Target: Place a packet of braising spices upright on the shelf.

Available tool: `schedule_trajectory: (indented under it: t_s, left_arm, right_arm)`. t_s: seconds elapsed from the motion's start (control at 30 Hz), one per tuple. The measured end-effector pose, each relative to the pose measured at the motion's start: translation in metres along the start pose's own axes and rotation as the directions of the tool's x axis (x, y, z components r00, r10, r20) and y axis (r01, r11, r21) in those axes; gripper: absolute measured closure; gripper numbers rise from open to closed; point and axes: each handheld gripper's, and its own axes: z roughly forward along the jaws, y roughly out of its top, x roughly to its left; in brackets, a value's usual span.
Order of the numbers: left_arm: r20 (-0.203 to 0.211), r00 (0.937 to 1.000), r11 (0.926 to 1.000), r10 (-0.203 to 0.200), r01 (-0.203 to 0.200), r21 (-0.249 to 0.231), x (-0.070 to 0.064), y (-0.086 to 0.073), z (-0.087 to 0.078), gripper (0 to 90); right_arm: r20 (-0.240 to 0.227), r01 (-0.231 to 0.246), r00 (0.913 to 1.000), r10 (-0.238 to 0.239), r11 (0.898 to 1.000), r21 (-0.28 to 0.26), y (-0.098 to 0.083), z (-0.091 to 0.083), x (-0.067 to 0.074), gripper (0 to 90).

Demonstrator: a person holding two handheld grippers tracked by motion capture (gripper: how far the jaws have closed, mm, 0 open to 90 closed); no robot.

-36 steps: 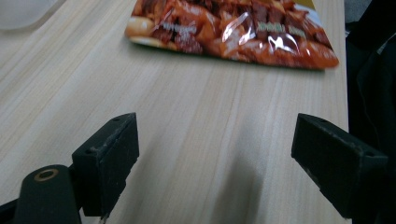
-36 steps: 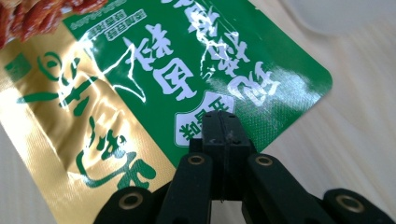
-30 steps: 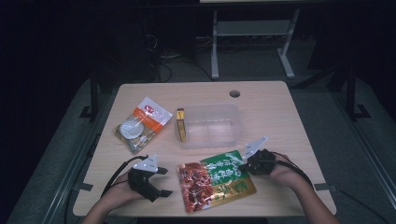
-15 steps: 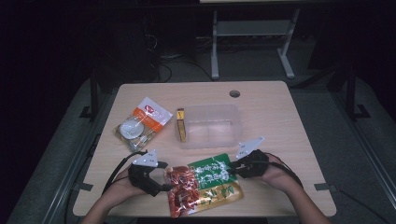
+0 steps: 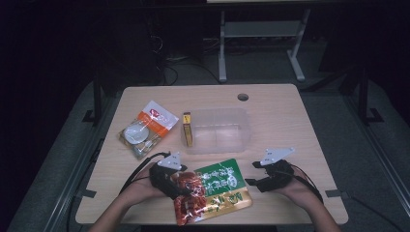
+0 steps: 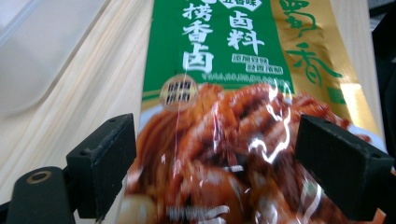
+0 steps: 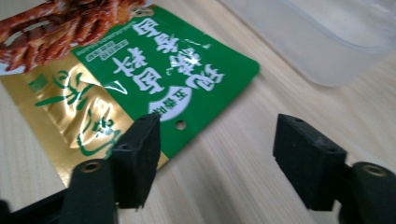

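Note:
A flat food packet (image 5: pixel 222 186), green and gold with a red food picture, lies near the table's front edge. My left gripper (image 5: pixel 181 186) is at its red end. In the left gripper view the packet (image 6: pixel 224 60) runs between the wide-apart jaws of that gripper (image 6: pixel 219 163), which is open. My right gripper (image 5: pixel 252 174) stands open just right of the packet, not touching it. The right gripper view shows its jaws (image 7: pixel 224 149) spread over bare wood, with the packet's green top corner (image 7: pixel 177 60) beside the left jaw.
A clear plastic container (image 5: pixel 217 142) stands behind the packet, mid-table, with a small yellow box (image 5: pixel 187 128) at its left end. An orange and white packet (image 5: pixel 147 128) lies to the left. A round cable hole (image 5: pixel 242 96) is at the back.
The right gripper has let go of the packet's right edge and drawn back to the right. The packet has shifted left, and the left gripper's jaws now straddle its red end.

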Motion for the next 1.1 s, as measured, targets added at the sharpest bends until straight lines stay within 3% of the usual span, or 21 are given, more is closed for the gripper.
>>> schedule_trajectory:
  t_s: [0.1, 0.2, 0.37, 0.53, 0.83, 1.0, 1.03, 1.1]
  left_arm:
    - [-0.003, 0.9999, 0.9999, 0.011, -0.011, 0.013, 0.005, 0.007, 0.007, 12.2]
    - [-0.005, 1.0, 0.9996, 0.004, -0.004, 0.028, 0.008, 0.008, 0.013, 12.3]
    - [0.005, 1.0, 0.9983, -0.001, 0.001, 0.058, 0.008, 0.003, 0.02, 12.2]
    - [0.018, 0.9997, 0.9988, -0.018, 0.017, 0.046, 0.009, 0.0, 0.022, 12.1]
    - [0.003, 1.0, 0.9994, 0.006, -0.006, 0.034, 0.005, -0.002, 0.022, 13.1]
    - [-0.001, 0.9999, 0.9989, 0.016, -0.016, 0.044, 0.002, -0.001, 0.018, 30.7]
    - [0.0, 0.9998, 0.9987, 0.019, -0.019, 0.046, 0.002, -0.001, 0.017, 30.7]
    - [0.004, 0.9997, 0.9986, 0.024, -0.024, 0.048, 0.001, -0.001, 0.017, 41.8]
  right_arm:
    - [0.025, -0.026, 0.9993, 0.027, 0.999, -0.032, -0.008, -0.008, 0.0, 28.3]
    - [0.056, -0.008, 0.9984, 0.01, 0.999, -0.041, -0.01, -0.008, -0.001, 27.6]
    - [0.045, -0.002, 0.999, 0.004, 0.999, -0.043, -0.01, -0.005, -0.006, 27.6]
    - [0.045, 0.002, 0.999, 0.0, 0.999, -0.045, -0.011, -0.005, -0.007, 27.7]
    - [0.043, 0.013, 0.999, -0.012, 1.0, -0.023, -0.011, -0.003, -0.006, 27.8]
    - [0.045, 0.014, 0.9989, -0.013, 1.0, -0.021, -0.011, -0.002, -0.006, 27.9]
    - [0.045, 0.014, 0.9989, -0.013, 1.0, -0.02, -0.011, -0.003, -0.006, 28.0]
    - [0.044, 0.014, 0.9989, -0.014, 1.0, -0.017, -0.011, -0.002, -0.006, 27.9]
